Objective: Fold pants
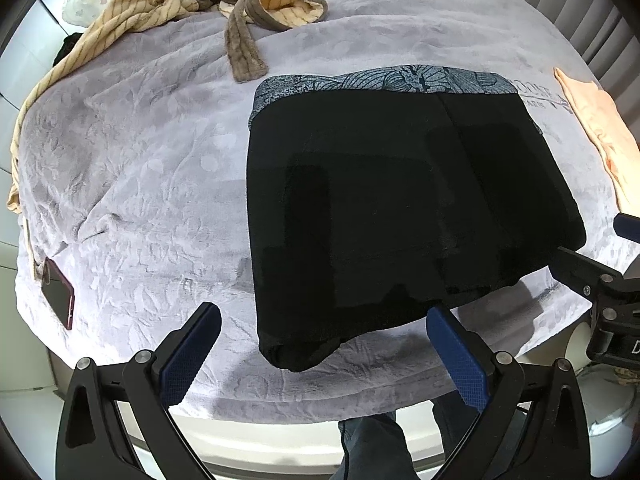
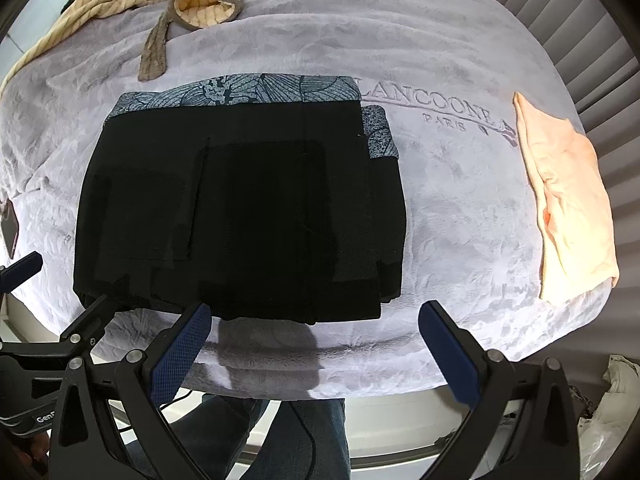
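The black pants (image 1: 400, 208) lie folded into a compact rectangle on the grey bed blanket (image 1: 140, 184), with a blue leaf-patterned waistband along the far edge. They also show in the right wrist view (image 2: 240, 208). My left gripper (image 1: 324, 320) is open and empty, just in front of the pants' near left corner. My right gripper (image 2: 316, 320) is open and empty, just in front of the pants' near right edge. The right gripper shows at the right edge of the left wrist view (image 1: 588, 276).
A folded peach garment (image 2: 568, 200) lies to the right of the pants. A striped beige and brown robe (image 1: 180, 0) is heaped at the far left. A phone (image 1: 58, 292) lies near the blanket's left edge. The bed's near edge runs below both grippers.
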Demonstrator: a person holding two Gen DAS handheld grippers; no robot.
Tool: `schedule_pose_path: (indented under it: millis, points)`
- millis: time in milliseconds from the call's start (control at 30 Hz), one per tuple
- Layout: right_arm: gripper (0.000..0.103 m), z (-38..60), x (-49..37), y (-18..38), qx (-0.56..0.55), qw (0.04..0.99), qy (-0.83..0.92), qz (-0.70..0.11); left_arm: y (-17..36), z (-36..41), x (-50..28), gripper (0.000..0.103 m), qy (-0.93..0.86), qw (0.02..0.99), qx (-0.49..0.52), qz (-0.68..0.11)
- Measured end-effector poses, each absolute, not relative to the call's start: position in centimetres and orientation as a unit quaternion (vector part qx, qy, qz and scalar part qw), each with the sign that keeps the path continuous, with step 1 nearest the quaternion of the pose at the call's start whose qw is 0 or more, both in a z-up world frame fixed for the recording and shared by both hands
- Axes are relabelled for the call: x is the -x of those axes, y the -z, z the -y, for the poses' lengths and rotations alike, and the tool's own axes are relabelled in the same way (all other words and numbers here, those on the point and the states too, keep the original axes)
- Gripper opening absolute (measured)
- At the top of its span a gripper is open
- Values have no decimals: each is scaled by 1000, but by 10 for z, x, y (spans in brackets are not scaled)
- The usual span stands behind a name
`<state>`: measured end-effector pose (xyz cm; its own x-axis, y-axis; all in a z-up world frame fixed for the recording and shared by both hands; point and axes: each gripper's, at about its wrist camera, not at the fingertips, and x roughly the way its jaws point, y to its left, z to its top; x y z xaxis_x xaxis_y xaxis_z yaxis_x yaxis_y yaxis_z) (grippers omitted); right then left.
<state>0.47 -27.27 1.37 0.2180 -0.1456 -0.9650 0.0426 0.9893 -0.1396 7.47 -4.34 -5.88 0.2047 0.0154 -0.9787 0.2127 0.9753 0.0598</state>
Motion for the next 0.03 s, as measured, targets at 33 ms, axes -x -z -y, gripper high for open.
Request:
schedule_pose_path:
  millis: [33]
  points:
    - [103, 273, -5, -14, 41, 779, 61, -622, 59, 44, -75, 103, 64, 769, -90, -629]
